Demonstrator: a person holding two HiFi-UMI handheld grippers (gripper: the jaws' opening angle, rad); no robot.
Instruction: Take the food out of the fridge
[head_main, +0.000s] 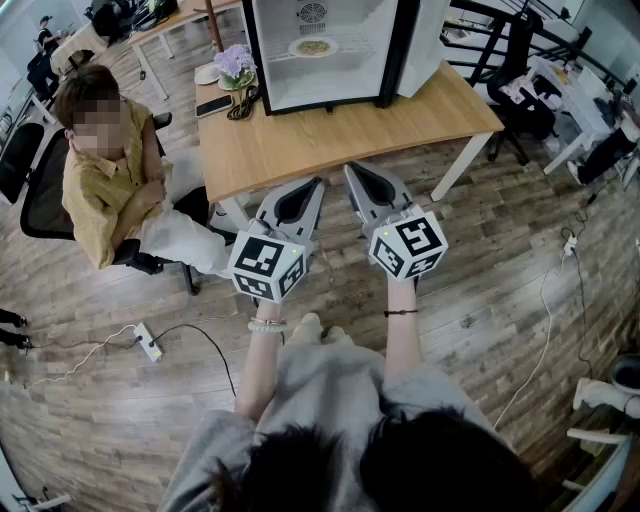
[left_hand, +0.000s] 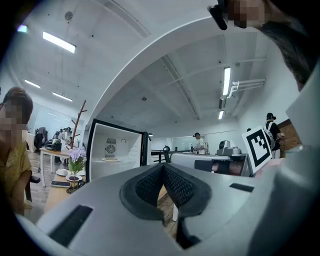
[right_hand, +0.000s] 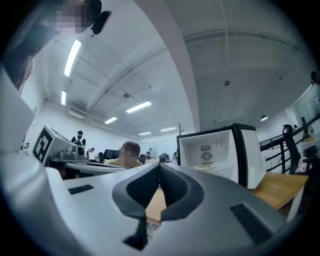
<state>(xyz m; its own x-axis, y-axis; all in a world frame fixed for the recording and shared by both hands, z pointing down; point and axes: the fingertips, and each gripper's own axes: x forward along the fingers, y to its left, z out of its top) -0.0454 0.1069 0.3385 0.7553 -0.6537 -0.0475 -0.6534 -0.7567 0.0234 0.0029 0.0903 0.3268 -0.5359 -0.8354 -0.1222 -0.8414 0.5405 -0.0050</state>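
Observation:
A small fridge (head_main: 370, 40) stands open on the wooden table (head_main: 330, 140), its door (head_main: 425, 45) swung to the right. On its wire shelf lies a white plate of food (head_main: 313, 46), also visible as the plate (left_hand: 110, 159) in the left gripper view and the plate (right_hand: 205, 167) in the right gripper view. My left gripper (head_main: 316, 184) and right gripper (head_main: 351, 170) hover side by side at the table's near edge, well short of the fridge. Both point level at it. Each has its jaws closed together with nothing between them, as the left gripper (left_hand: 162, 165) and right gripper (right_hand: 160, 164) show.
A person in a yellow shirt (head_main: 100, 170) sits on a chair left of the table. A vase of flowers (head_main: 236, 65), a phone (head_main: 214, 105) and a saucer (head_main: 207, 73) lie on the table left of the fridge. Black chairs (head_main: 520, 100) stand to the right, a power strip (head_main: 148, 342) on the floor.

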